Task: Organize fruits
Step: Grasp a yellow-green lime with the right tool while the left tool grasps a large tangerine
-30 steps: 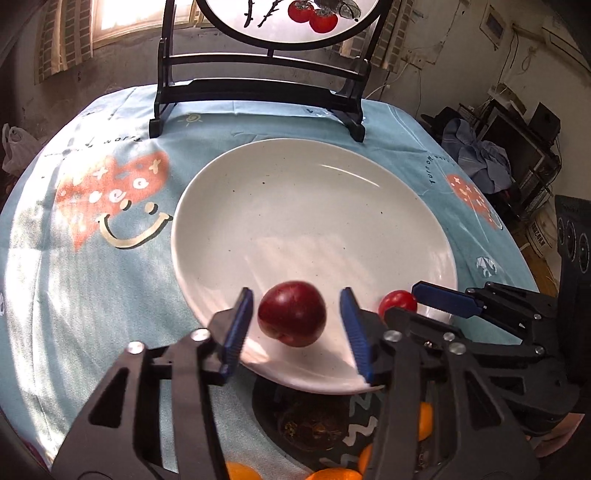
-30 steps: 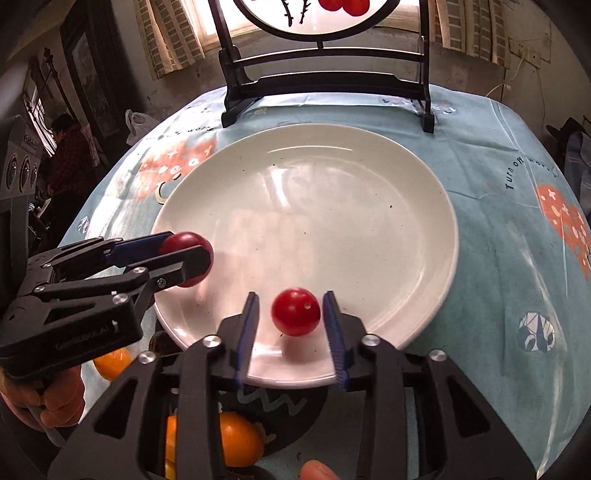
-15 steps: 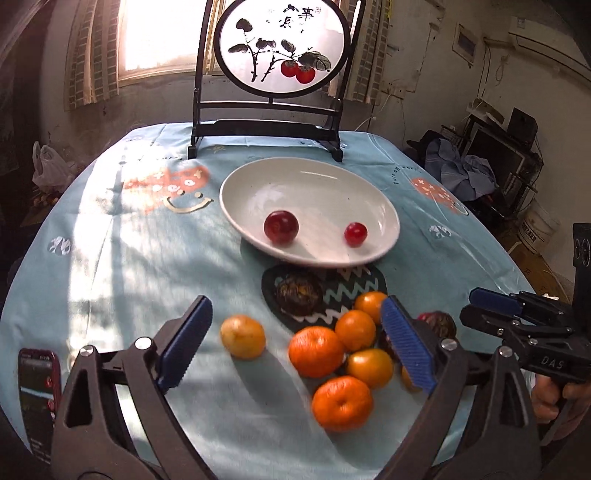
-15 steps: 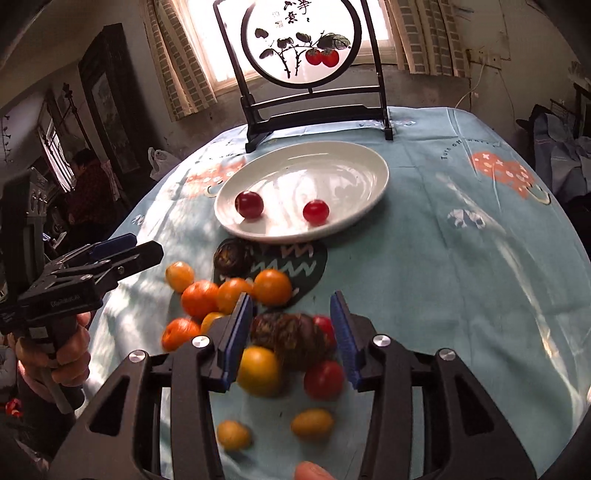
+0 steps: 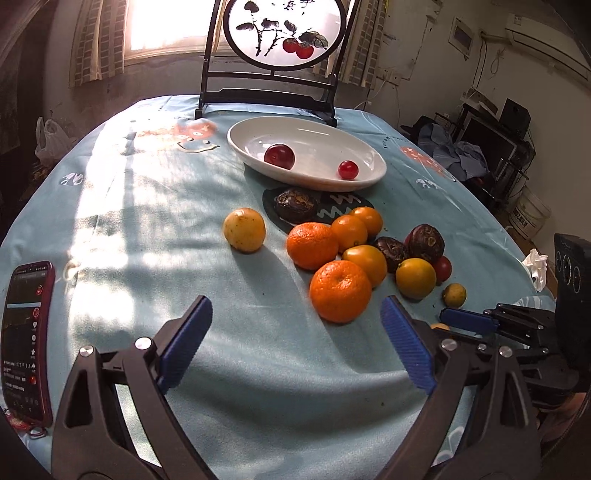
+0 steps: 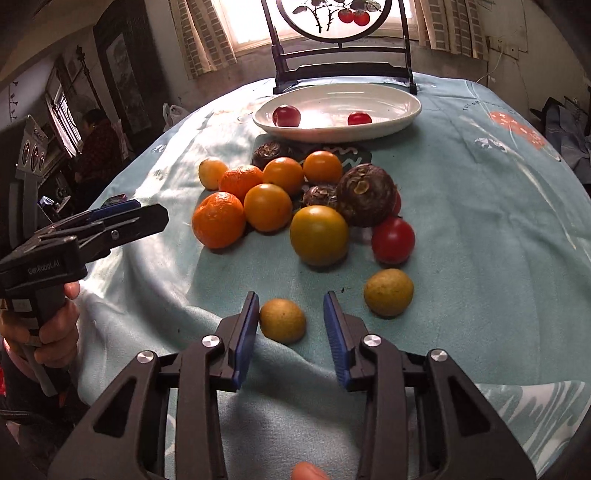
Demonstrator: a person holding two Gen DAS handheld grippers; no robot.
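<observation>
- Your right gripper [image 6: 290, 325] has its blue-padded jaws spread apart around one small yellow-green round fruit [image 6: 282, 320] lying on the cloth; the left pad sits just beside it, and the right pad stands off it.
- Your left gripper [image 5: 295, 339] is released too, jaws wide, with only bare cloth between them; the large dimpled orange mandarin [image 5: 340, 290] lies just ahead of its right pad.
- A second small yellow-green fruit [image 6: 388, 292] lies near the first, to its right.
- The heap beyond holds two rough-skinned mandarins, four smooth orange-yellow round fruits [image 6: 318, 235], at least one glossy red tomato [image 6: 393, 240] and three dark brown wrinkled fruits [image 6: 365, 194]; one pale yellow round fruit [image 5: 244, 229] sits apart on the left of the heap.
- The white oval ceramic plate [image 5: 364, 181] holds two fruits, well apart: one dark red plum [image 5: 279, 156] and one small red cherry tomato [image 5: 348, 170].
- One black patterned mat [image 5: 347, 202] shows under the plate's near edge.
- Everything rests on a light blue printed tablecloth [image 5: 147, 221]; one red-cased smartphone [image 5: 26, 339] lies at its left edge.
- Behind the plate stands one dark wooden frame with a round painted panel [image 5: 284, 29], in front of a sunlit window.
</observation>
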